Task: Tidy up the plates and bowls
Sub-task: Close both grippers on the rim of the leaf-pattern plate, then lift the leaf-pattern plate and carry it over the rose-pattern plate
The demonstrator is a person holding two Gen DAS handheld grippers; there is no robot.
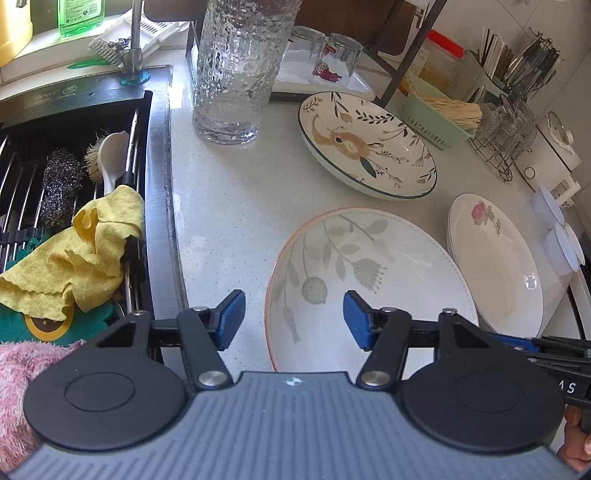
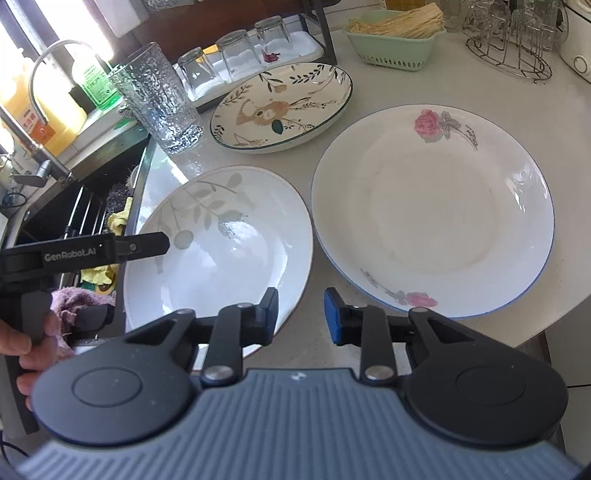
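Observation:
Three plates lie on the pale counter. A leaf-pattern plate [image 1: 373, 280] [image 2: 221, 243] is nearest. A rose plate [image 1: 495, 258] [image 2: 432, 206] lies to its right. A rabbit-pattern plate with a dark rim [image 1: 365, 144] [image 2: 284, 107] lies behind them. My left gripper [image 1: 294, 319] is open and empty, its jaws straddling the near left rim of the leaf plate from above. My right gripper [image 2: 301, 314] is open and empty, above the counter between the leaf plate and the rose plate. The left gripper's body [image 2: 85, 251] shows in the right wrist view over the leaf plate's left edge.
A tall textured glass [image 1: 236, 70] [image 2: 159, 99] stands behind the leaf plate. The sink [image 1: 74, 184] with a yellow cloth [image 1: 81, 258] is on the left. Upturned glasses on a tray [image 2: 236, 51], a green basket [image 2: 395, 33] and a wire glass rack [image 2: 513, 40] line the back.

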